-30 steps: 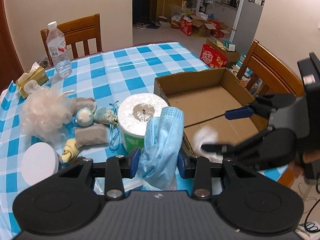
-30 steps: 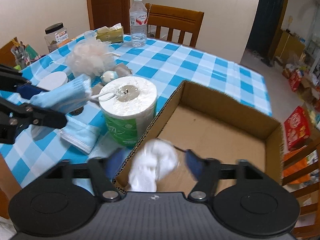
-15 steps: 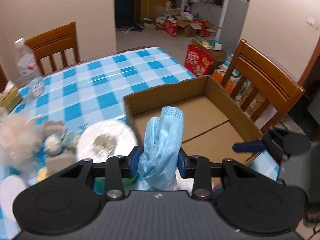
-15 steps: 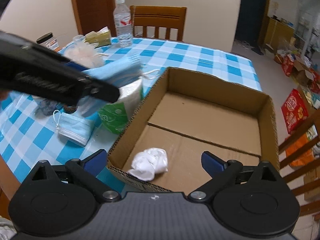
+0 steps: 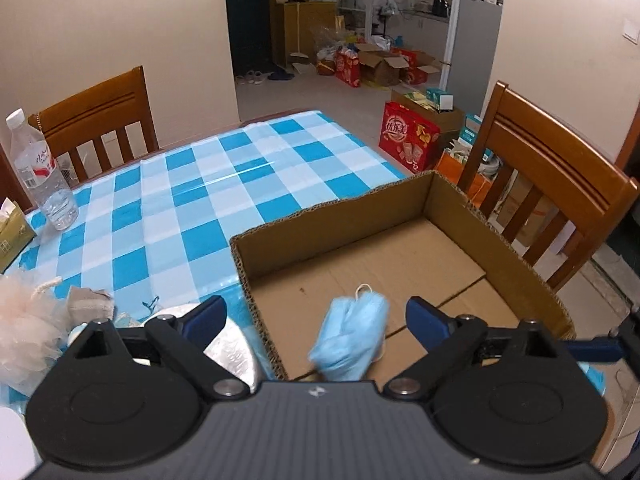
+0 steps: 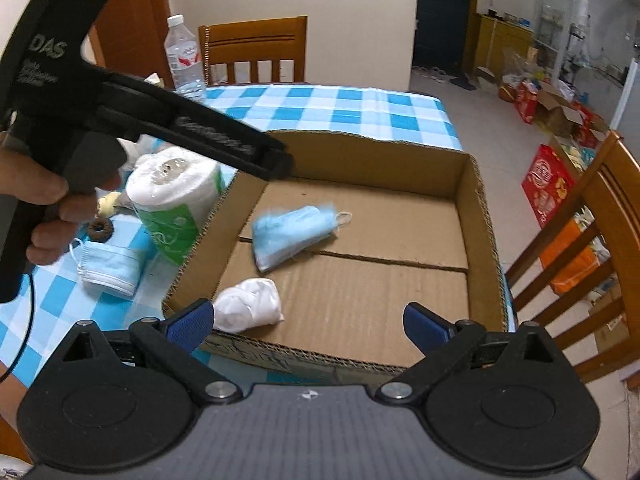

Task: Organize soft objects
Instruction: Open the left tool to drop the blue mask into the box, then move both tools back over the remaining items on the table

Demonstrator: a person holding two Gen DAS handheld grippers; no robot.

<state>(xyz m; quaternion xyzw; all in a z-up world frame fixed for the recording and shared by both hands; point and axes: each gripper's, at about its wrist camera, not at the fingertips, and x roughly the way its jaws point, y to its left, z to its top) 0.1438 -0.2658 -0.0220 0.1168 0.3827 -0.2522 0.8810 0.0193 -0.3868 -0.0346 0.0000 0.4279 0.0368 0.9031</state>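
At the left of the right wrist view, a spare mask (image 6: pixel 108 266) and a paper roll (image 6: pixel 176 200) sit on the checked bench (image 6: pixel 320 108). The left claw (image 5: pixel 314 320) is opening, pads clear of the blue mask (image 6: pixel 294 236) blurred mid-frame over the cardboard box (image 6: pixel 480 240). A white bundle (image 6: pixel 250 306) lies at the box's lower left. The right claw (image 6: pixel 306 326) gapes empty.

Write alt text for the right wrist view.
A crumpled light-blue face mask and a wadded white cloth lie in an open brown cardboard box on a blue-checked tablecloth. The right gripper is open below; the left gripper, its fingers opening, reaches over the box's left wall.
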